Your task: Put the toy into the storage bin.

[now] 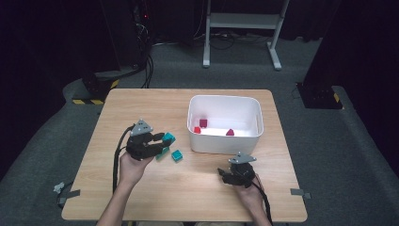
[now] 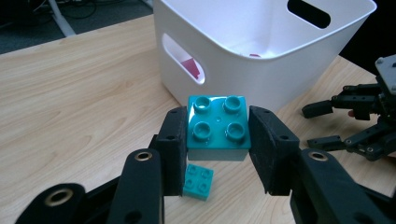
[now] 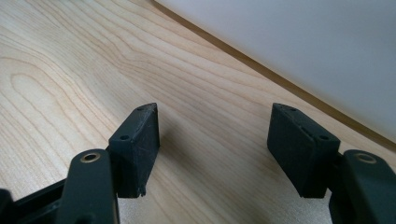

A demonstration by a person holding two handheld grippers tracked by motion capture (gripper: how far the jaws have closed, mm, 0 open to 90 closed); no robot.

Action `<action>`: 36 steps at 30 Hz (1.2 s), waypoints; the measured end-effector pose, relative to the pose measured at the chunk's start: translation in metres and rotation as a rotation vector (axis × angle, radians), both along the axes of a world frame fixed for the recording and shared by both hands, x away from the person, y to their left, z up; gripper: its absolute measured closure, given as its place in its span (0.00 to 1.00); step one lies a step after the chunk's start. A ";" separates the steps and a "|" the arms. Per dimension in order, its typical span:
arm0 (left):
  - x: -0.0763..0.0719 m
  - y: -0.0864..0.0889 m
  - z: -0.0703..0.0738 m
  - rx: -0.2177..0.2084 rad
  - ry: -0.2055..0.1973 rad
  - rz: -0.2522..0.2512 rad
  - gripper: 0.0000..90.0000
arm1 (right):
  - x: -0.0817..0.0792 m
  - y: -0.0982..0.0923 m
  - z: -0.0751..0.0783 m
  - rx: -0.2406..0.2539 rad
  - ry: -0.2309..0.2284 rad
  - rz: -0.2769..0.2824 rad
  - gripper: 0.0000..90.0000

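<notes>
A teal block (image 2: 217,127) with four studs sits clamped between the two black pads of the left gripper (image 2: 217,149), lifted clear of the wooden table (image 2: 79,93); its underside is hidden from the left gripper view. In the high view that block is half covered by the gripper body. A second, smaller-looking teal block (image 2: 198,181) lies on the table below, partly cut off by the left pad. Just beyond stands the white bin (image 2: 261,60), whose red pieces (image 1: 203,123) are too small to make out. The right gripper (image 3: 212,140) rests near the bin's wall, jaws apart with nothing between them.
</notes>
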State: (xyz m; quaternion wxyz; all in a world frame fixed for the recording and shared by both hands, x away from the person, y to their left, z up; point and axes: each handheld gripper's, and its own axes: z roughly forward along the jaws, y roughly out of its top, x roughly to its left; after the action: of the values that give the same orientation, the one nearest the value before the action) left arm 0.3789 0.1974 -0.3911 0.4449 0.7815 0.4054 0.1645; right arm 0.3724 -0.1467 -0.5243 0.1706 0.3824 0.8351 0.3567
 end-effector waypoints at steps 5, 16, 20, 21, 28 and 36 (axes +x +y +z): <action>0.009 -0.003 0.006 -0.016 -0.008 -0.007 0.65 | 0.000 0.000 0.000 0.000 0.000 0.000 0.38; 0.036 -0.017 0.025 -0.066 -0.014 -0.020 0.65 | 0.000 0.000 0.000 0.000 0.000 0.000 0.38; 0.044 -0.023 0.027 -0.074 -0.018 -0.029 0.65 | 0.000 0.000 0.000 0.000 0.000 0.001 0.38; 0.046 -0.024 0.028 -0.078 -0.015 -0.034 0.65 | 0.000 0.000 0.000 -0.001 -0.001 0.002 0.38; 0.058 -0.035 0.030 -0.074 -0.013 -0.053 0.65 | 0.000 0.000 0.000 -0.002 -0.001 0.001 0.38; 0.070 -0.046 0.026 -0.078 0.002 -0.065 0.65 | 0.000 0.000 0.000 -0.002 -0.001 0.001 0.38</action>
State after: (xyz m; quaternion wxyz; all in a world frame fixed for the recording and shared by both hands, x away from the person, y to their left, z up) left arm 0.4489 0.1515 -0.3655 0.4795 0.7765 0.3864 0.1332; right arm 0.3725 -0.1468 -0.5243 0.1711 0.3815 0.8356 0.3563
